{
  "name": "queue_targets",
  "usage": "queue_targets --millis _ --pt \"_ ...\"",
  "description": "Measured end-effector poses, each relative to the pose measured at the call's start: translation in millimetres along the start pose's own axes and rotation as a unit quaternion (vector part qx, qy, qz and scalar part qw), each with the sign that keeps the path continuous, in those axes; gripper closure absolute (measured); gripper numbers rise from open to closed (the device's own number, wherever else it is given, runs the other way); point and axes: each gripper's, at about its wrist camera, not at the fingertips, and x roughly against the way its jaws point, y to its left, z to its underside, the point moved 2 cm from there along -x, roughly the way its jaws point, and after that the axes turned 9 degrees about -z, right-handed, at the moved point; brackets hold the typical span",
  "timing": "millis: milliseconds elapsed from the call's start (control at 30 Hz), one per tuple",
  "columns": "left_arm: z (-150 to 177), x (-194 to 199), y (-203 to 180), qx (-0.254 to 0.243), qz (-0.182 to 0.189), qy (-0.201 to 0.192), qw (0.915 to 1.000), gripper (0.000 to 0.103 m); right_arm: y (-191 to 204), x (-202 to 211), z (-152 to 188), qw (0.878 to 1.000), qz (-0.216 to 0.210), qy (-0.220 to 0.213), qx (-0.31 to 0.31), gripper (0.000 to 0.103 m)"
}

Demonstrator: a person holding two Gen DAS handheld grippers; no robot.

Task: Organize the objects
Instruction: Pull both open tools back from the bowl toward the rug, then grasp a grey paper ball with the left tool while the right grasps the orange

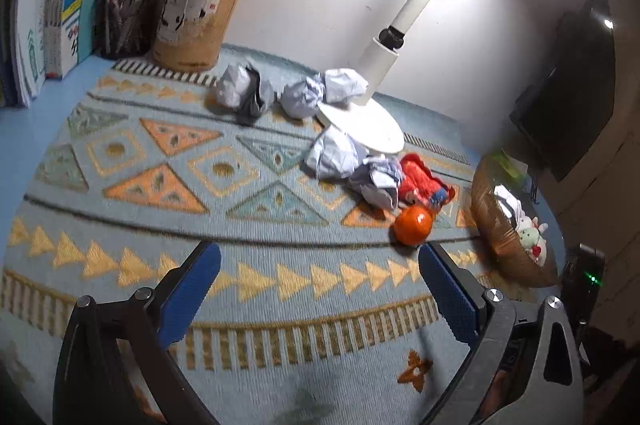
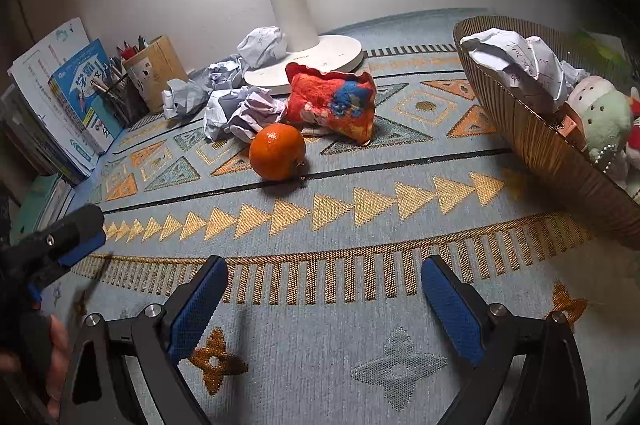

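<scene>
On the mat (image 2: pixel 360 209), the orange (image 2: pixel 277 152) lies just before the crumpled papers (image 2: pixel 240 111) and the pouch (image 2: pixel 332 101); the lamp base (image 2: pixel 320 59) stands behind them. The basket (image 2: pixel 552 145) sits to the right, holding paper and plush toys (image 2: pixel 604 121). Pen holders (image 1: pixel 168 17) and books (image 1: pixel 60 5) stand far left.

An orange (image 2: pixel 277 152) sits beside crumpled paper balls (image 2: pixel 240 113) and a red felt pouch (image 2: pixel 332 101) on the mat.

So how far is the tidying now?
Done: one paper ball and plush toys lie in the basket. In hand: nothing; the left gripper and right gripper are open. Left: the orange, red pouch and loose paper balls.
</scene>
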Motion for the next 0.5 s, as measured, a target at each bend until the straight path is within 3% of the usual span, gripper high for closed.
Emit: queue_targets --millis 167,300,400,500 --pt "-57 -29 8 -0.061 -0.060 -0.040 0.9955 0.003 1 -9 -35 0.999 -0.022 0.023 -0.021 0.006" --pt "-78 -77 25 -0.037 -0.057 -0.016 0.9975 0.003 14 -29 -57 0.999 -0.025 0.022 0.011 0.006" --pt "-91 -108 32 -0.014 -0.063 -0.009 0.9979 0.003 24 -44 -57 0.998 -0.038 -0.005 0.050 0.006" --pt "-101 -129 35 -0.009 -0.072 -0.004 0.9973 0.003 25 -57 -55 0.998 -0.021 -0.007 0.054 0.009"
